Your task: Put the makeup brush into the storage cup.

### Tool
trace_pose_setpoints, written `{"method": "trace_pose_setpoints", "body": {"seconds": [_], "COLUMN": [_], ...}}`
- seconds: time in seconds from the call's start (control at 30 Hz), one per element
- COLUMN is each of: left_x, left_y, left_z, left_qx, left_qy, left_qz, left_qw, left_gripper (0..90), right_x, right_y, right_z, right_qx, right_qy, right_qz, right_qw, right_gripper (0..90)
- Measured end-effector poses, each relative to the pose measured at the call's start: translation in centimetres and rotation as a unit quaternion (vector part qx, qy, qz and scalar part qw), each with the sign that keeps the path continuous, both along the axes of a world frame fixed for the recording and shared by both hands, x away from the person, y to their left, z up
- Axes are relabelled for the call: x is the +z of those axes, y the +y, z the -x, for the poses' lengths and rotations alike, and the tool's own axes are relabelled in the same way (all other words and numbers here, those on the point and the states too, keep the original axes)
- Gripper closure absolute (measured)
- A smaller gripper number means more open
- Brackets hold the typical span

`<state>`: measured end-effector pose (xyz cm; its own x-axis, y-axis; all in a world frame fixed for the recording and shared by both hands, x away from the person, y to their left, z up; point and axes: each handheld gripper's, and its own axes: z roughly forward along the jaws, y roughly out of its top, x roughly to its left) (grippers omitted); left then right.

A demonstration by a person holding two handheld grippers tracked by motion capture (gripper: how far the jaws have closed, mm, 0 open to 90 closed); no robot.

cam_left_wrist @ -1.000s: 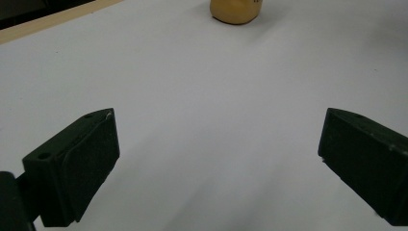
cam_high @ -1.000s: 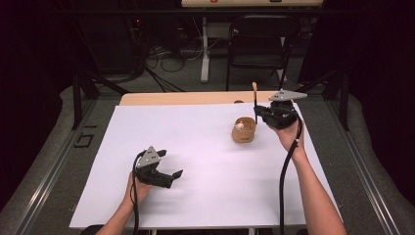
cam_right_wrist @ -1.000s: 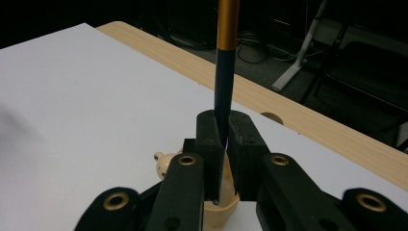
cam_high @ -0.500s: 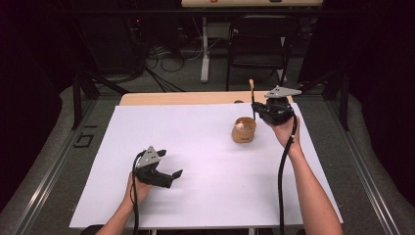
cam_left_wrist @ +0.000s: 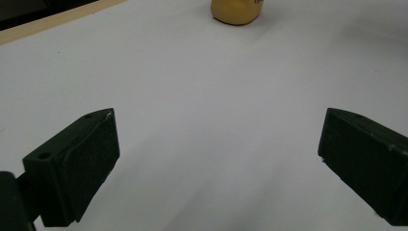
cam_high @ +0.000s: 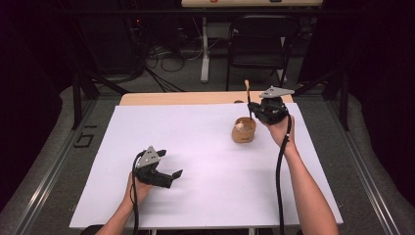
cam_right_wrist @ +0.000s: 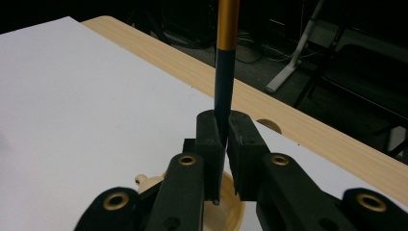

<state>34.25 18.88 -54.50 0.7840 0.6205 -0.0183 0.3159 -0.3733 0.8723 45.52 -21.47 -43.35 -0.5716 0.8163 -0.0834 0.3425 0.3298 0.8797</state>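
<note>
Table: a light wood table (cam_high: 186,98) with a smooth white sheet (cam_high: 195,161) over most of its top; a bare wooden strip shows along the far edge, with a round hole in it.
Stick: a thin, straight stick (cam_right_wrist: 224,62), dark along its lower length and orange-yellow toward the top, held upright just above the cup.
Cup: a small round tan cup (cam_high: 243,129), wood-like and matte, standing on the sheet at the right of the far half; something small and pale lies inside, too small to tell what.
Right gripper: the right gripper (cam_high: 250,105), black with a grey three-cornered plate, has its jaws clamped on the stick's dark part, just behind and above the cup.
Left gripper: the left gripper (cam_high: 172,172) rests low over the near left of the sheet, well apart from the cup; its jaws stand wide apart with nothing between them.
Right gripper view: shows the pinch on the stick close up, with the cup's rim below the jaws.
Left gripper view: shows the cup's rounded golden base far off across bare sheet.
</note>
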Motion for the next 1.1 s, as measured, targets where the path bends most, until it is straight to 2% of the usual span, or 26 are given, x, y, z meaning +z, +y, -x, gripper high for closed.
{"method": "trace_pose_setpoints", "body": {"seconds": [0.27, 1.1], "left_x": [0.0, 0.0], "left_y": [-0.1, -0.1], "left_z": [0.0, 0.0], "left_qx": [-0.003, -0.004], "left_qy": [0.001, 0.0], "left_qz": [-0.003, -0.001], "left_qw": [1.0, 1.0], "left_gripper": [0.7, 0.7], "right_x": [-0.5, -2.0], "right_y": [0.6, 0.9], "right_z": [-0.5, -1.5], "right_qx": [0.003, 0.001], "right_qy": [0.006, 0.039], "right_qz": [0.009, 0.008], "right_qw": [0.9999, 0.9992], "right_gripper": [83.8, 83.8]}}
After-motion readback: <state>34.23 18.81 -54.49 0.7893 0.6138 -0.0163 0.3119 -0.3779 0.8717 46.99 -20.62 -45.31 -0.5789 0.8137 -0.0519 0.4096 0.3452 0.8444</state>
